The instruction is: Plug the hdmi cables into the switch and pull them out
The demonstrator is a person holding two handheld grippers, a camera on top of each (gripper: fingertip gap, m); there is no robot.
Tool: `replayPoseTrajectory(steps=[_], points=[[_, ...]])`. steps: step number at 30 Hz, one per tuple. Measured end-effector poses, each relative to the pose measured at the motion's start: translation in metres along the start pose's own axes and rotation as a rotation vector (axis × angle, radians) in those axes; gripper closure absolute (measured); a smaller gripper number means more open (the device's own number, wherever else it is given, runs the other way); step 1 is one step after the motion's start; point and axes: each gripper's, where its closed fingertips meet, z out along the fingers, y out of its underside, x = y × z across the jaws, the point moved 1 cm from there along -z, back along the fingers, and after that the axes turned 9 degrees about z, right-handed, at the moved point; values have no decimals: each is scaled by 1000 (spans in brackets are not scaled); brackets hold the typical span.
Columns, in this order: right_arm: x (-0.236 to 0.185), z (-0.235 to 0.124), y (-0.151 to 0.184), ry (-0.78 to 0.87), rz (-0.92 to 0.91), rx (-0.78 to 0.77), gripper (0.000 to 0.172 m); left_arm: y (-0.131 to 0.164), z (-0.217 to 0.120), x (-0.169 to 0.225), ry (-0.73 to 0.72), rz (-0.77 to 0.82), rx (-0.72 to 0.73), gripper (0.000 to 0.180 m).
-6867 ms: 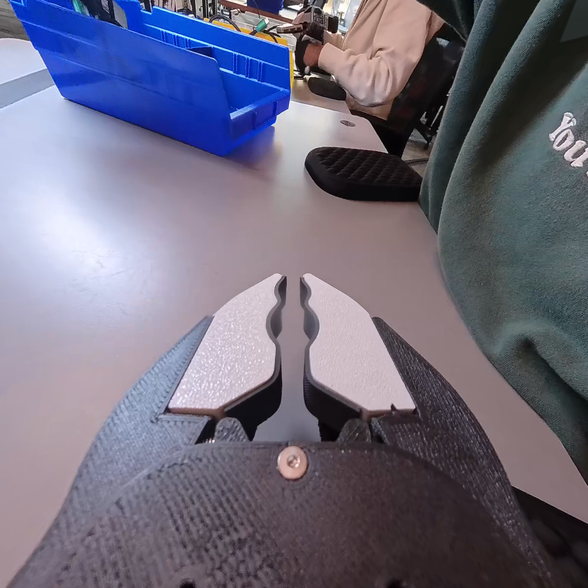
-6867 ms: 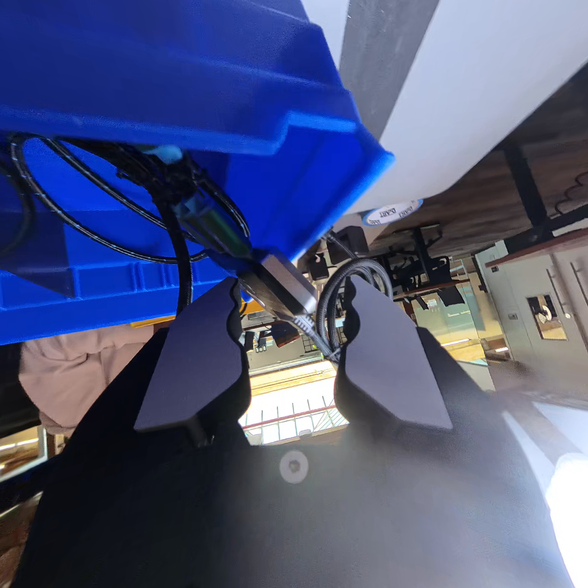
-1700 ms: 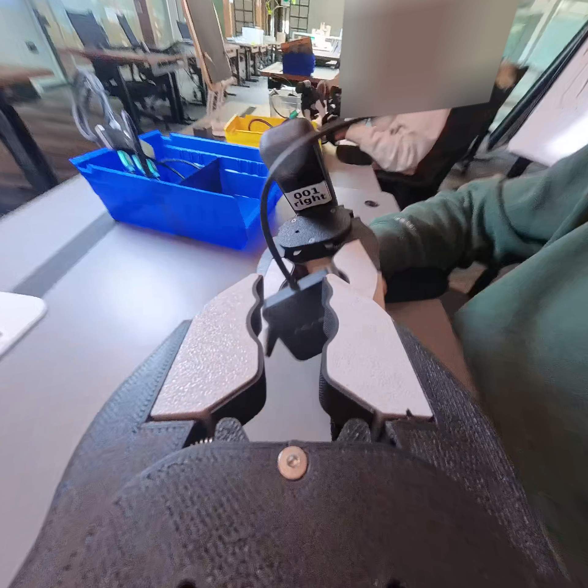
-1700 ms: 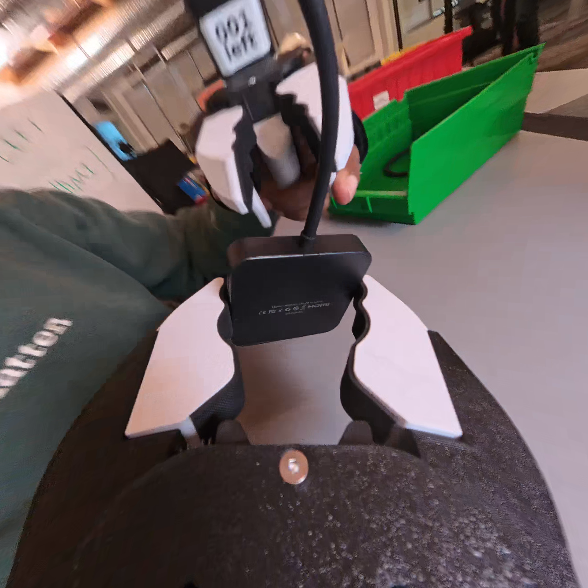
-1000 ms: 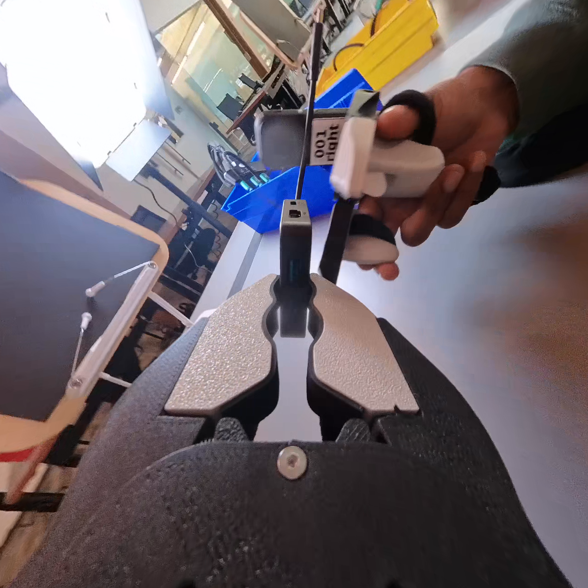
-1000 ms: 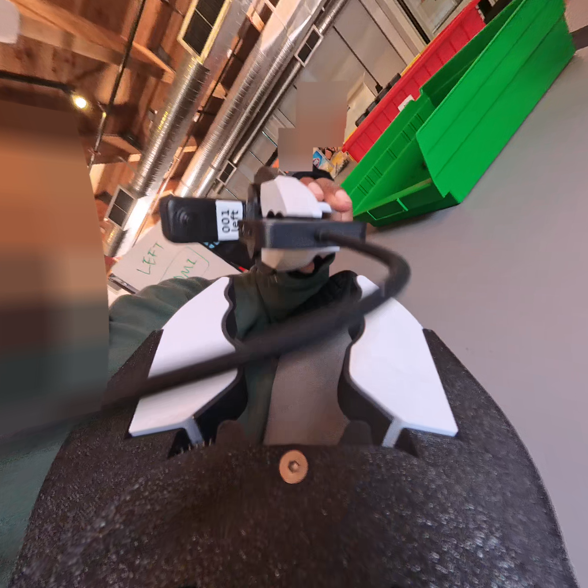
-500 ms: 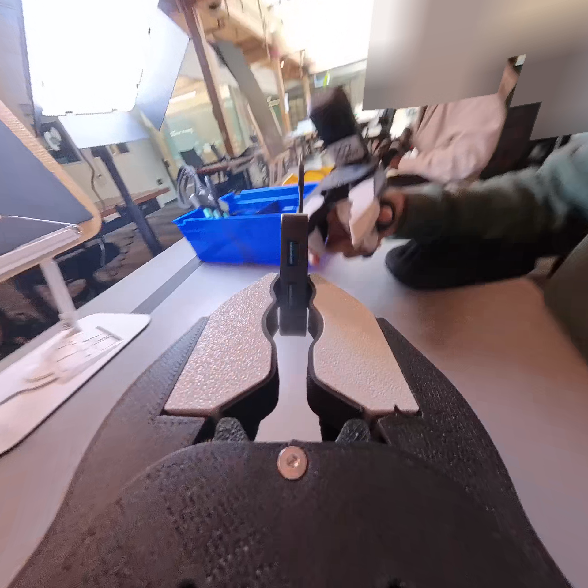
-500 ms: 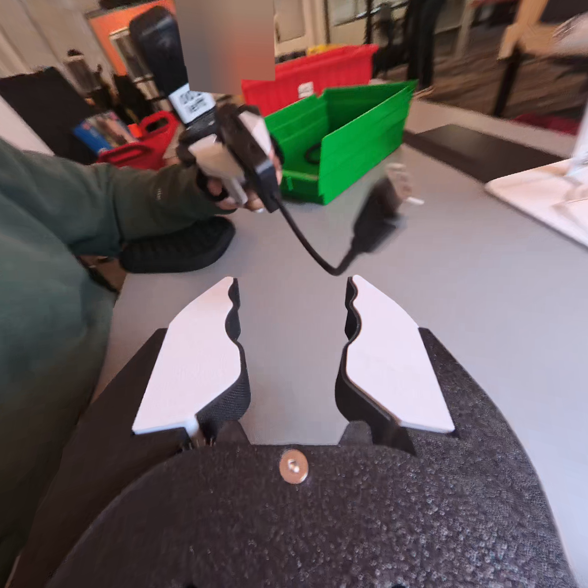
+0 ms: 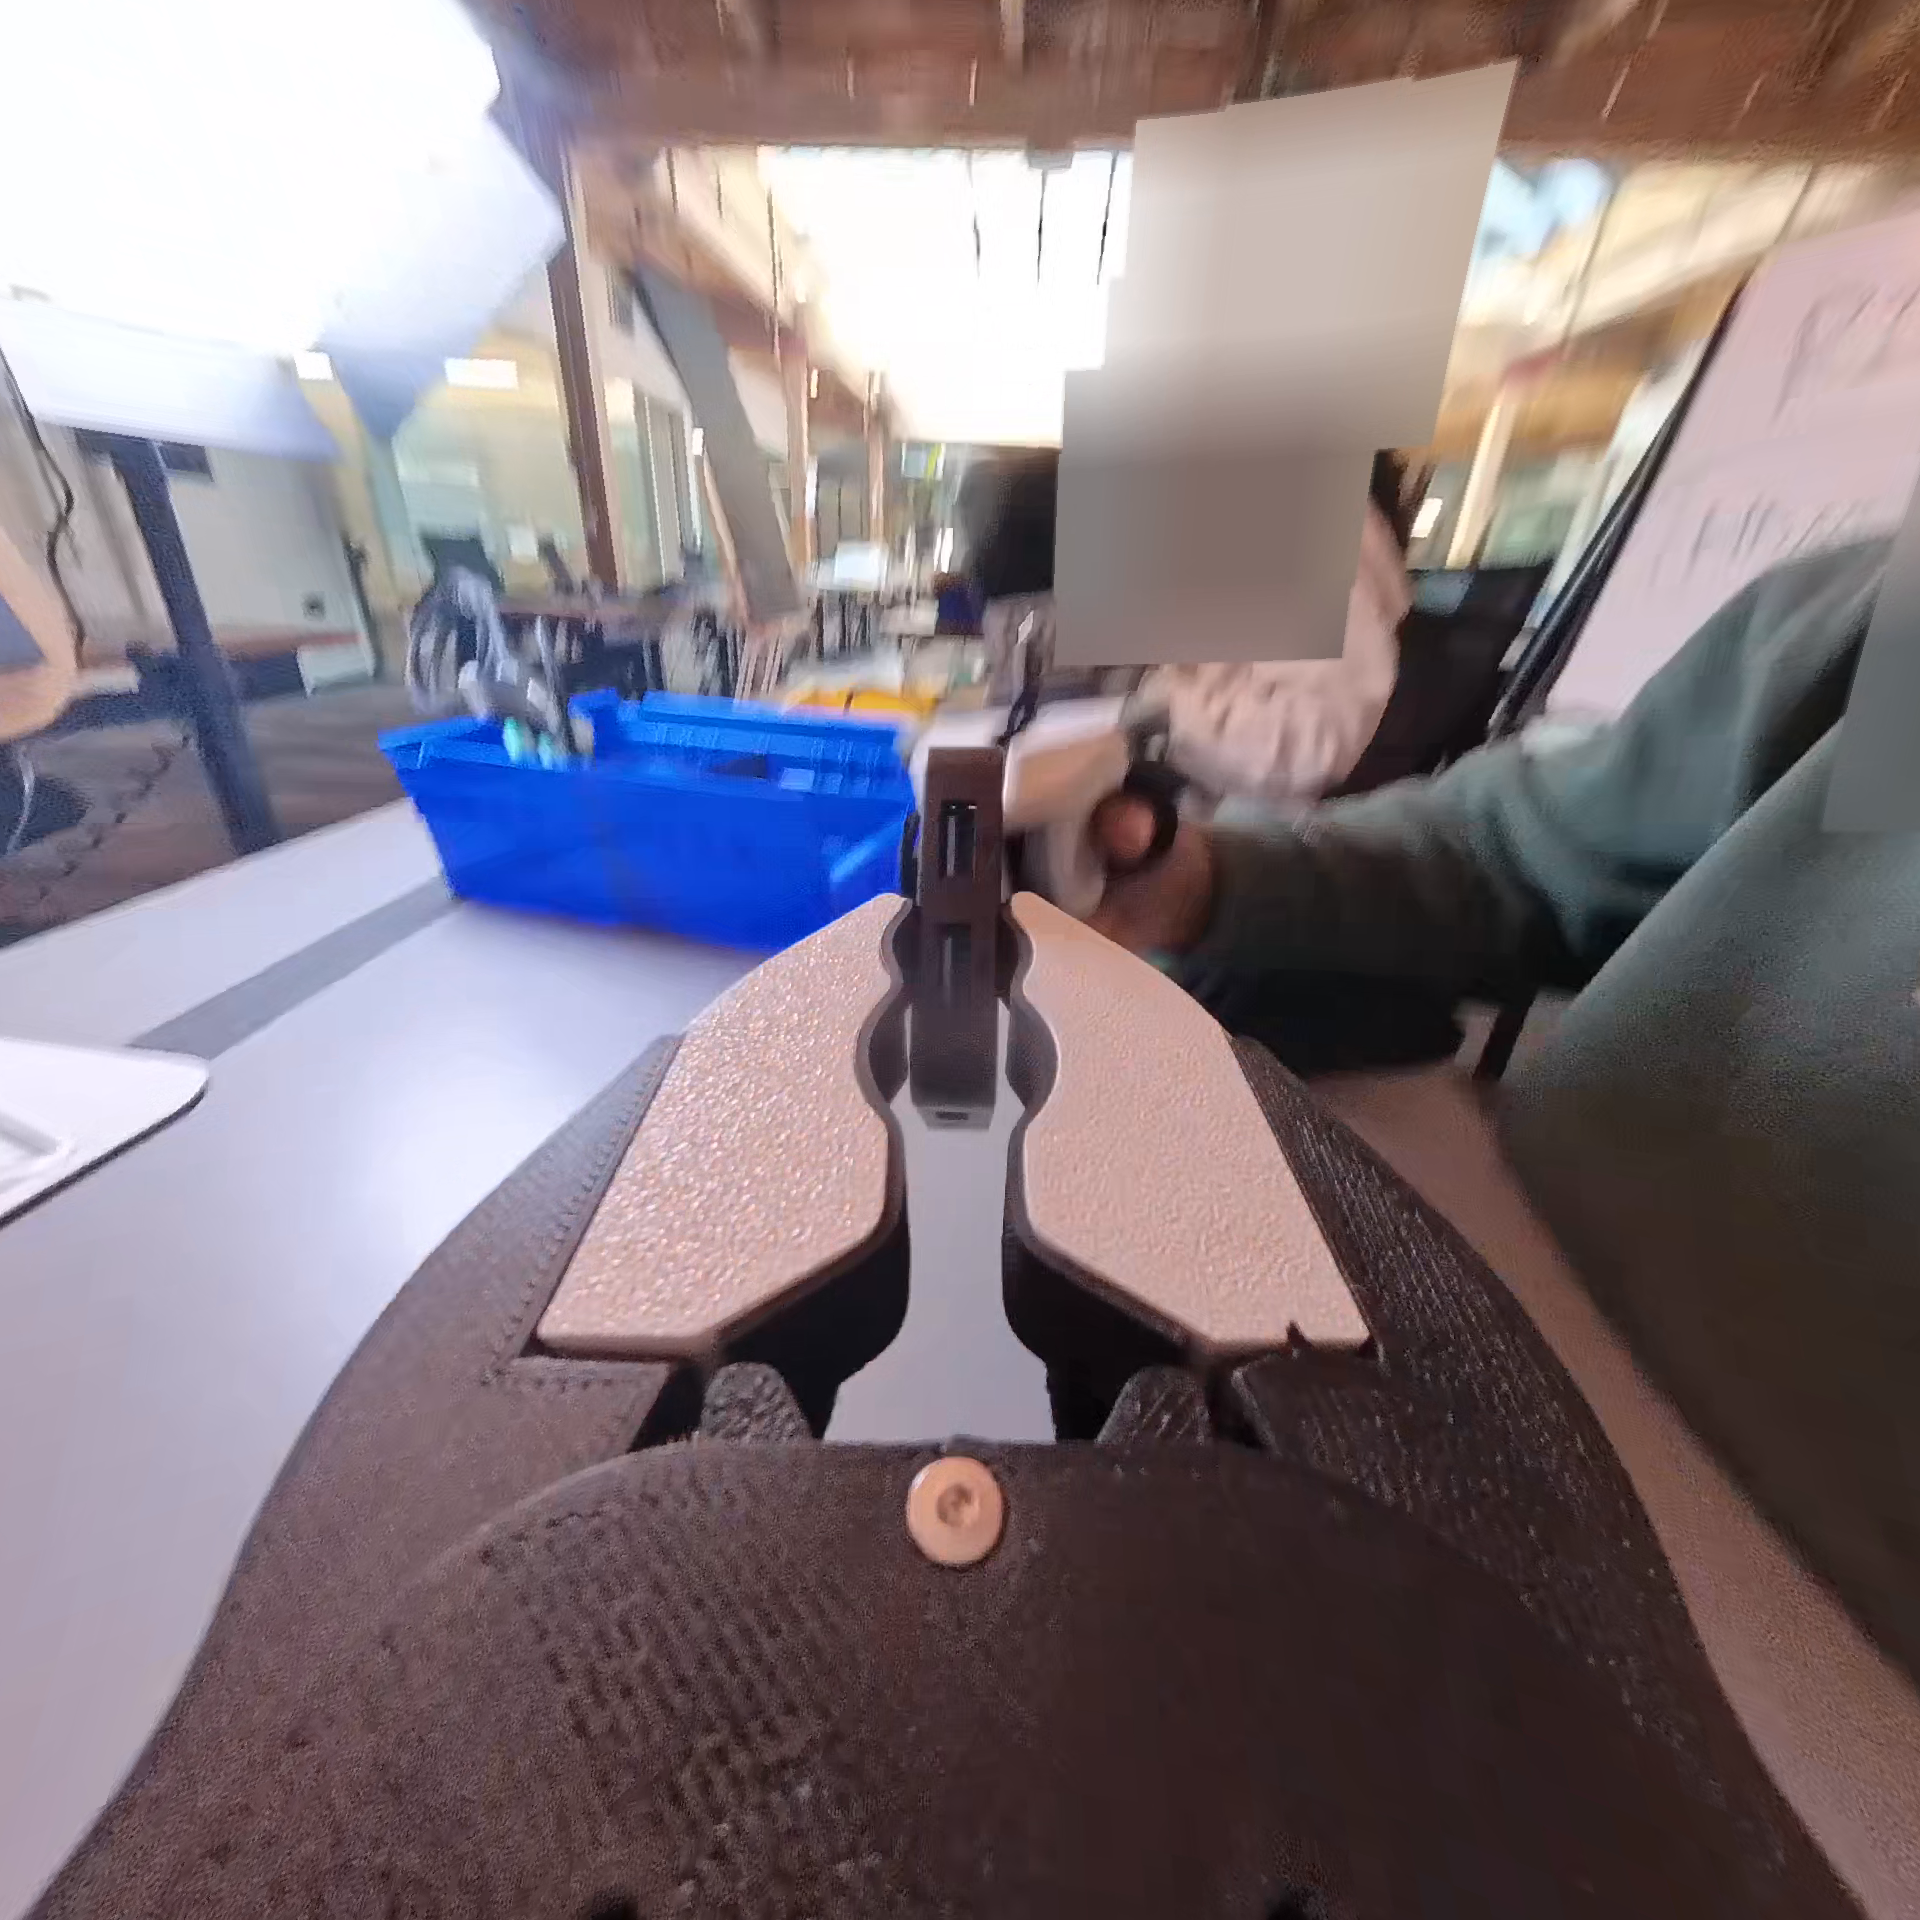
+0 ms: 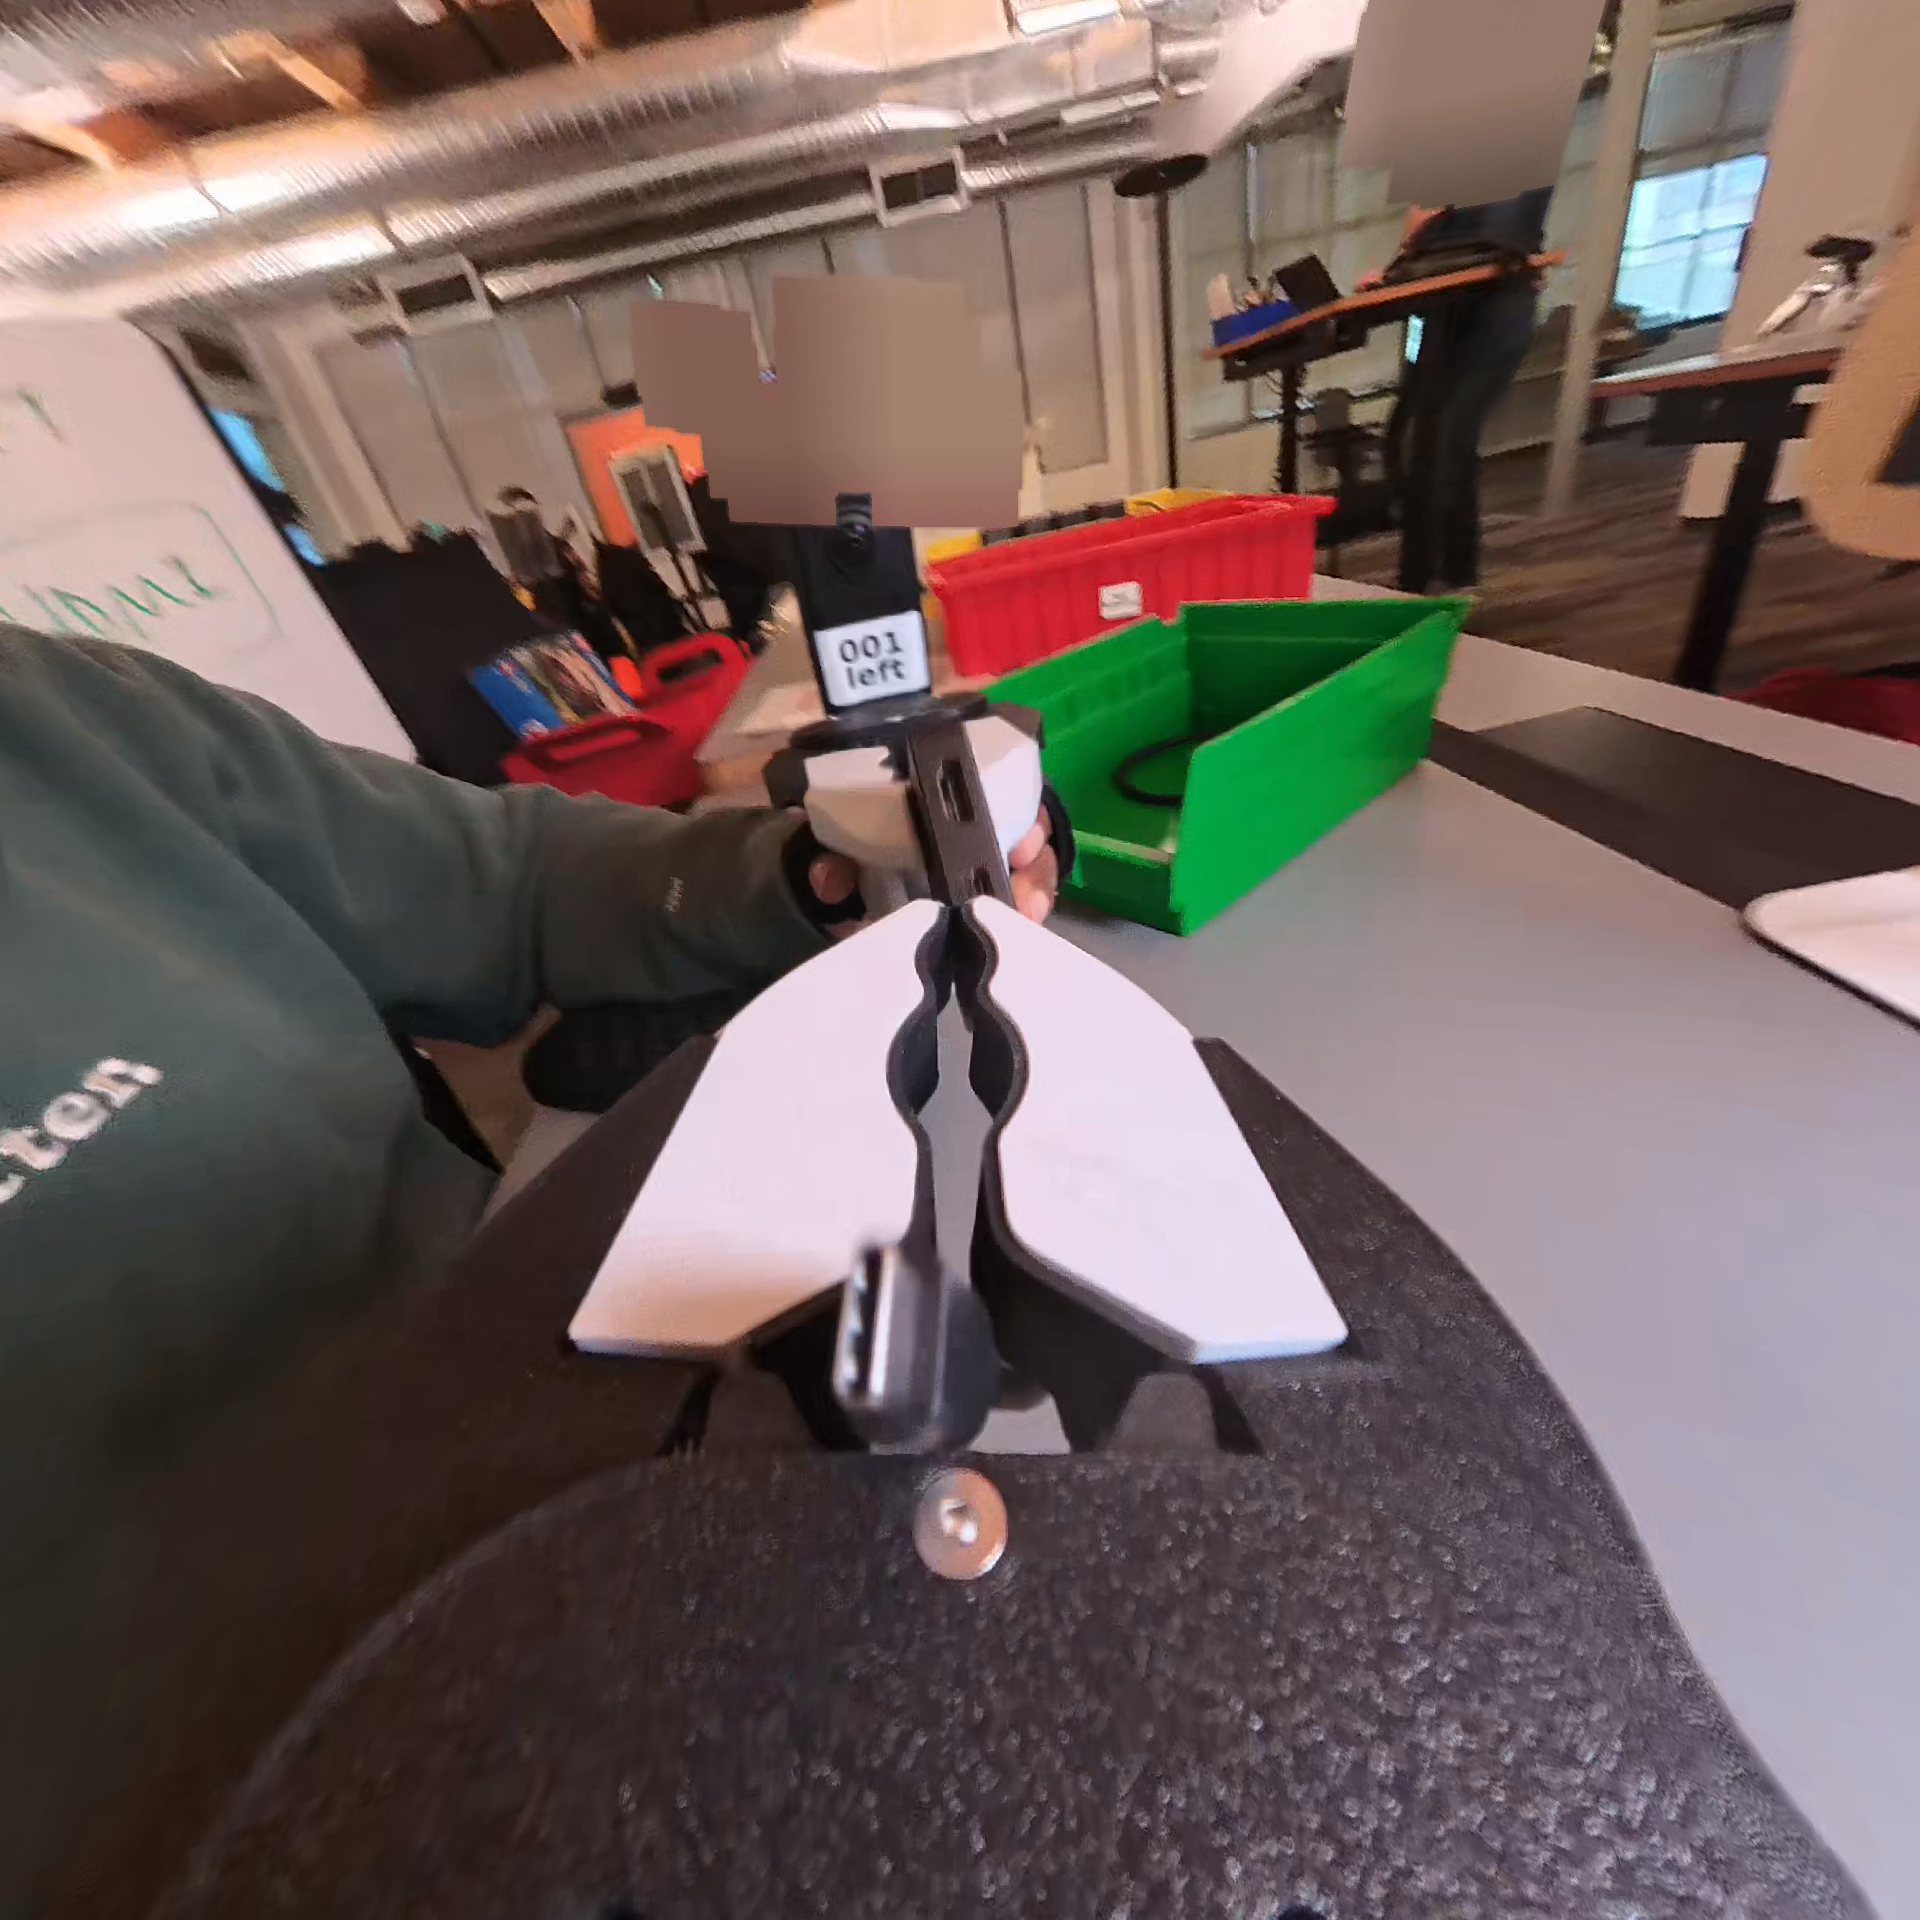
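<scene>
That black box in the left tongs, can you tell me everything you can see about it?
The black box is a thin, flat block that looks like plastic. It stands on edge, upright, with slot-shaped sockets down its narrow side. The left tongs pinch its lower part from both sides and hold it above the grey table. A thin black cord runs from it into the closed right tongs.

This is an open-plan workshop or lab office. Exposed silver ducts and wooden beams run across the top of the frame, tall windows sit at upper right, and a standing desk stands below them. Coloured plastic bins, a blue bin, a green bin and a red bin, sit on the grey counter, with a whiteboard at left.
</scene>
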Motion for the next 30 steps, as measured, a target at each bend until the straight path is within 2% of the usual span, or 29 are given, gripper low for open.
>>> replayPoseTrajectory(steps=[3,6,8,10,11,14,16,18,22,23,24,25,26,30], points=[[9,-16,6,130,-131,-169,172,44,3,-1,6,128,-266,166],[5,-26,2,175,-226,-198,172,55,10,7,22,178,-351,166],[12,-41,-18,234,-219,-95,171,40,9,5,3,159,-287,166],[25,-64,-37,272,-173,21,132,20,2,-5,-37,99,-185,166],[31,-76,-44,270,-135,70,123,8,-4,-12,-60,66,-117,166],[40,-100,-52,226,-28,191,113,-38,-27,-28,-100,-53,173,166],[45,-92,-37,207,19,142,109,-63,-41,-31,-94,-117,350,166],[38,-65,-14,138,67,60,109,-73,-44,-28,-78,-154,435,166],[-5,11,15,-47,87,-16,111,-53,-18,-7,-17,-172,382,167],[-15,24,14,-73,73,-7,117,-43,-9,0,8,-185,348,166],[-22,32,12,-92,54,5,141,-33,0,7,32,-184,307,167],[-22,35,12,-68,16,4,157,-28,5,16,67,-168,278,166],[-19,33,13,-42,-53,-6,157,-27,8,17,58,-148,258,167],[-11,14,20,49,-300,-84,158,0,14,20,17,125,-30,163]])
